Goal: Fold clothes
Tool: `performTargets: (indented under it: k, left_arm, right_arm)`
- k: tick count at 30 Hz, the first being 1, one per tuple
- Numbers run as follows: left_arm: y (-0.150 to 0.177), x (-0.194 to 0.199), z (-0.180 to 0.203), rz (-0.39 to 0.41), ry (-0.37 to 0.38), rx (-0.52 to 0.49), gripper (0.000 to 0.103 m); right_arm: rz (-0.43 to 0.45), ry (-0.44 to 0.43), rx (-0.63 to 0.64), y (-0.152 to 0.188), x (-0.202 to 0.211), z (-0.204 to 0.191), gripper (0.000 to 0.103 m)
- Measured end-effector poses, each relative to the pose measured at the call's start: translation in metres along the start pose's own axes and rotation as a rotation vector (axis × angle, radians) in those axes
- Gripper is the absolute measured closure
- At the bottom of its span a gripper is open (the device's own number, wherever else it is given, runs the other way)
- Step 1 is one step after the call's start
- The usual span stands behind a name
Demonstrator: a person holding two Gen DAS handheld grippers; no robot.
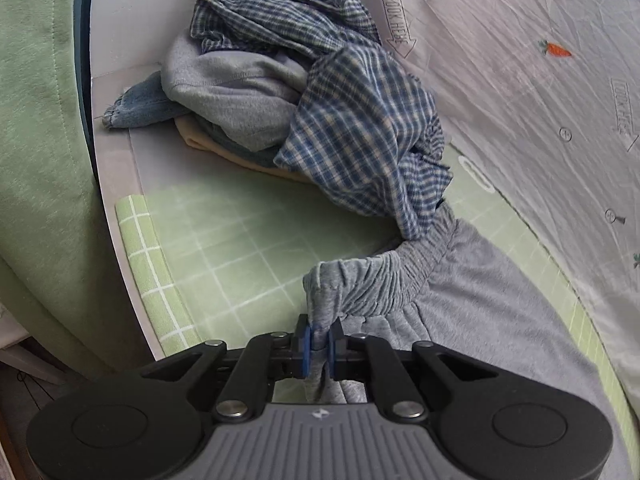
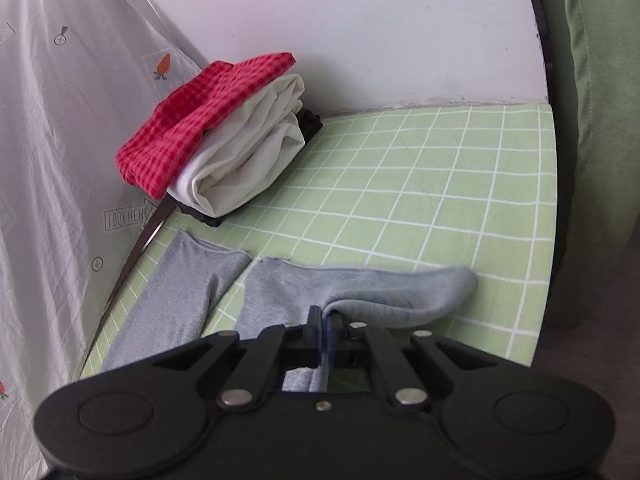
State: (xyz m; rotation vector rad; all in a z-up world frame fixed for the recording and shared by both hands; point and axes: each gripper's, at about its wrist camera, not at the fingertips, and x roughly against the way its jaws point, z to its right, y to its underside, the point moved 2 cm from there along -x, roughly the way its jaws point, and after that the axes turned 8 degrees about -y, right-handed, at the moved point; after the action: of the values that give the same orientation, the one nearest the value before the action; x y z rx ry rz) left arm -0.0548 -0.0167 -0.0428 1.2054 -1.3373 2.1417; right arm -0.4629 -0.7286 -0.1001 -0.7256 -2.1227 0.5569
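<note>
Grey sweatpants [image 1: 472, 292] lie on the green checked sheet [image 1: 224, 240]. In the left wrist view my left gripper [image 1: 319, 336] is shut on the corner of their gathered elastic waistband, and the cloth is pulled up between the blue pads. The right wrist view shows both grey pant legs [image 2: 288, 288] stretched over the sheet. There my right gripper [image 2: 323, 322] is shut on the edge of the right leg, whose lifted fold [image 2: 400, 292] curls over towards the right.
A heap of unfolded clothes [image 1: 280, 92] with a blue plaid garment [image 1: 360, 132] lies beyond the waistband. A folded stack, red checked [image 2: 200, 120] on white [image 2: 248, 160], sits by the wall. A white printed cover [image 2: 52, 160] borders the bed, and a green cushion [image 2: 592, 120] its far side.
</note>
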Motion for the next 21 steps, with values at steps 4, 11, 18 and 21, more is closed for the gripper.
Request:
performTargets:
  k: [4,11,18,21]
  left_arm:
    - [0.002,-0.001,-0.001,-0.024,0.001,0.053,0.094]
    - [-0.006,0.022,0.018,-0.012,0.048,0.064,0.094]
    - [-0.022,0.013,0.050,0.000,0.063,0.111,0.094]
    - [-0.029,0.004,0.071,0.003,0.065,0.102,0.094]
  right_arm:
    - [0.009,0.004,0.072,-0.007,0.004,-0.010,0.101]
    - [0.031,0.012,0.134,-0.009,0.008,-0.028,0.101]
    - [0.022,0.024,0.264,-0.009,-0.020,-0.064,0.101]
    - [0.020,-0.007,0.285,-0.011,-0.039,-0.087,0.101]
